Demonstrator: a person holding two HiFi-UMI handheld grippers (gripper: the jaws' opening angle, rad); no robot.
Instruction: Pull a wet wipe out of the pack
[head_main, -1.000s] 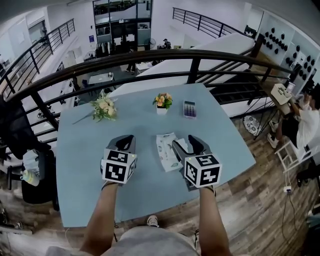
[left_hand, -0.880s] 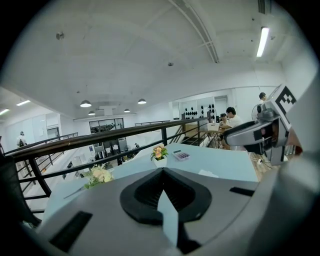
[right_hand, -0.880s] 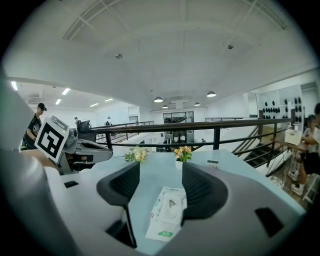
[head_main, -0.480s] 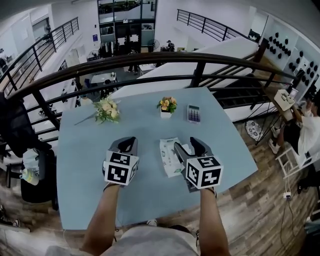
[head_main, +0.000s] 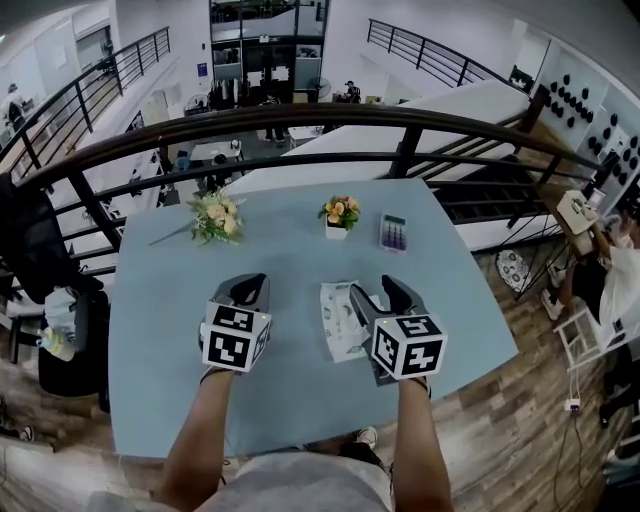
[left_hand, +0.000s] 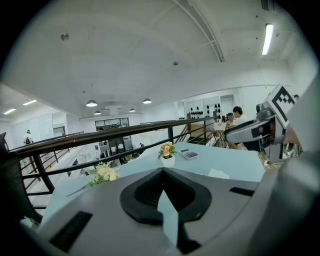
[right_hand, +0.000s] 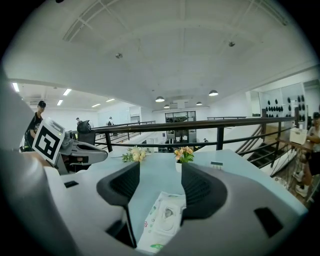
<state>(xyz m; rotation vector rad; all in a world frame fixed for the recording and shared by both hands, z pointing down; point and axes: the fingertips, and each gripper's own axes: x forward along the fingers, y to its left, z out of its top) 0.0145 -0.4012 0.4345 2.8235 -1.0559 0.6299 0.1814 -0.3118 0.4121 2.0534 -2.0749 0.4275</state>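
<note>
1. Our right claw (right_hand: 160, 180) is open, with its jaws spread and nothing gripped. The wet wipe pack (right_hand: 165, 220) shows between them, lying flat on the table (head_main: 160, 330) below (we cannot tell whether they touch).
2. Our left claw (left_hand: 162, 172) is closed on nothing and hovers to the left of the pack, apart from it.
3. We judge two risks. Nothing pins the pack, so a pull could lift the whole light pouch. The jaws could also pinch film instead of a wipe.
4. The pack is a soft white film pouch, rectangular, with a rounded flap at its middle that looks shut.
5. The jaw pads are black and ribbed, and the claw bodies are smooth grey.
6. The table is smooth and pale blue. At its far side are a flower pot (head_main: 338, 213), a bouquet (head_main: 213, 216) and a calculator (head_main: 393, 232).
</note>
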